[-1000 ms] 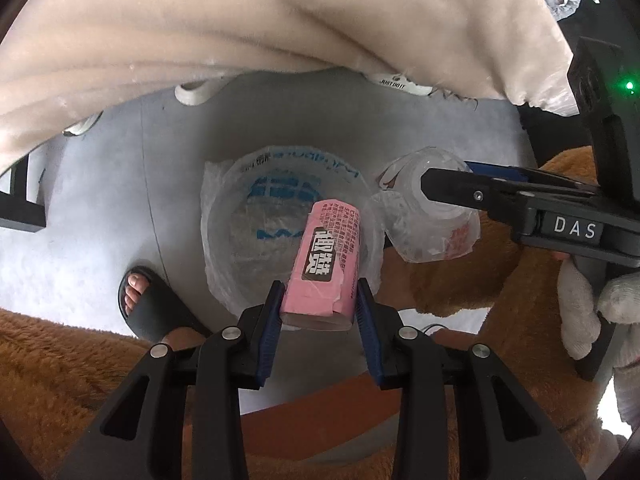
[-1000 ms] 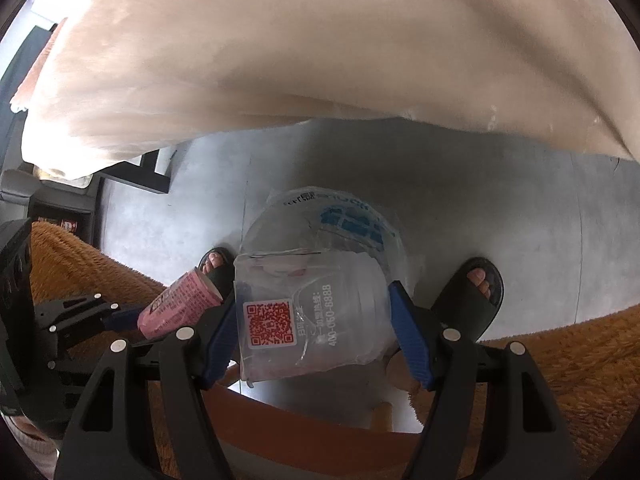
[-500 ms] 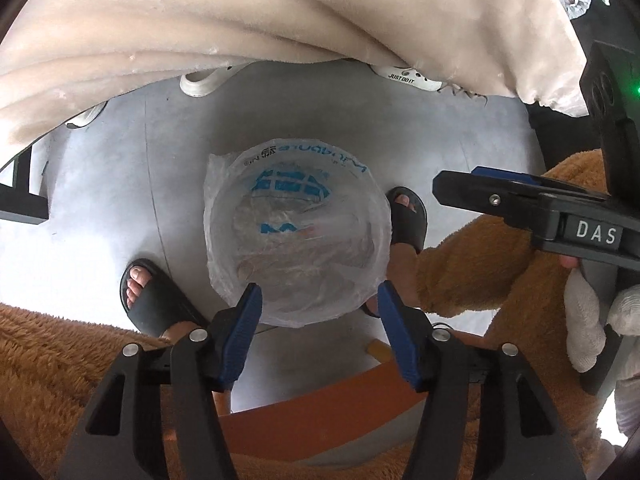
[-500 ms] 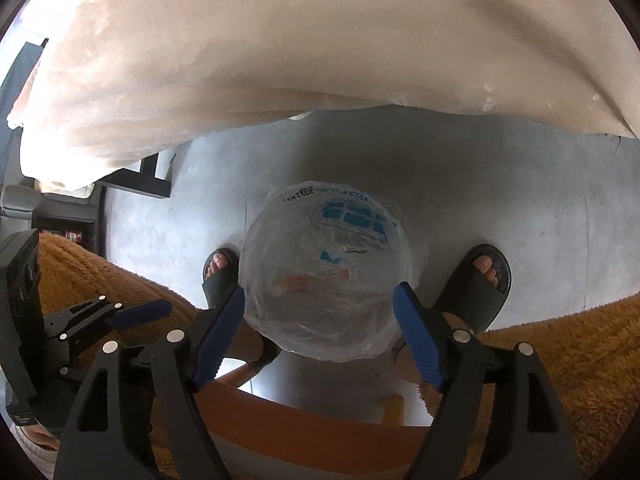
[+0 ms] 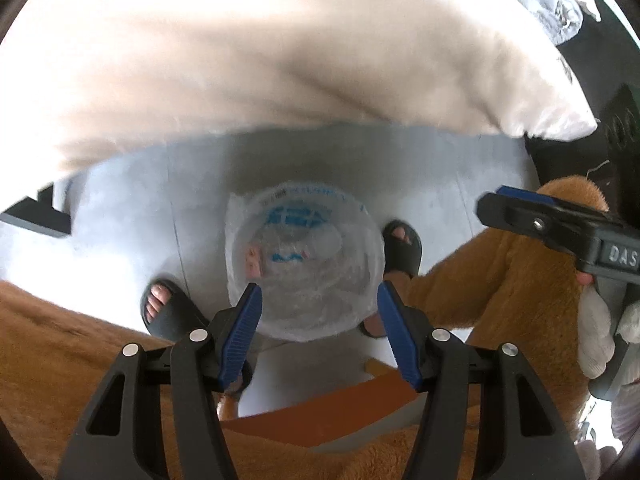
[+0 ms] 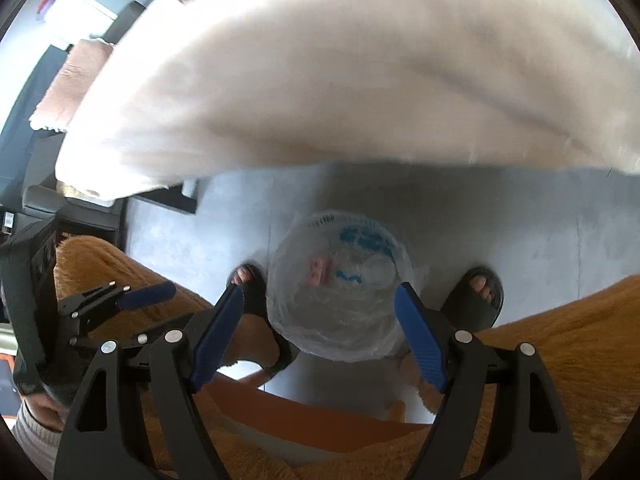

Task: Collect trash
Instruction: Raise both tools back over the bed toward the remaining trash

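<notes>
Grey concrete floor (image 5: 132,216) fills the middle of both views, with a pale cream blanket (image 5: 280,60) hanging over the far side and the person's orange fleece-clad legs (image 5: 52,344) closing in the near side. Between two dark sandals (image 6: 478,294) stands the trash bin (image 5: 248,304), lined with a clear plastic bag printed in blue.

A second ago each hand-held gripper carried something over this bin: the left a pink packet, the right a clear plastic cup. Now both are released. The left hand-held gripper (image 5: 318,332) and the right hand-held gripper (image 6: 320,336) hang with jaws spread wide and nothing between them, above the near rim. The pink packet (image 6: 318,270) lies inside the bag at the left, and the plastic cup (image 6: 376,270) rests just beside it on the right. That pair of items looks collected; more trash, if any remains, is out of view here.

Open floor lies left and right of the bin. The blanket edge overhangs the far side, so lifting straight up and back seems the freest way out.
</notes>
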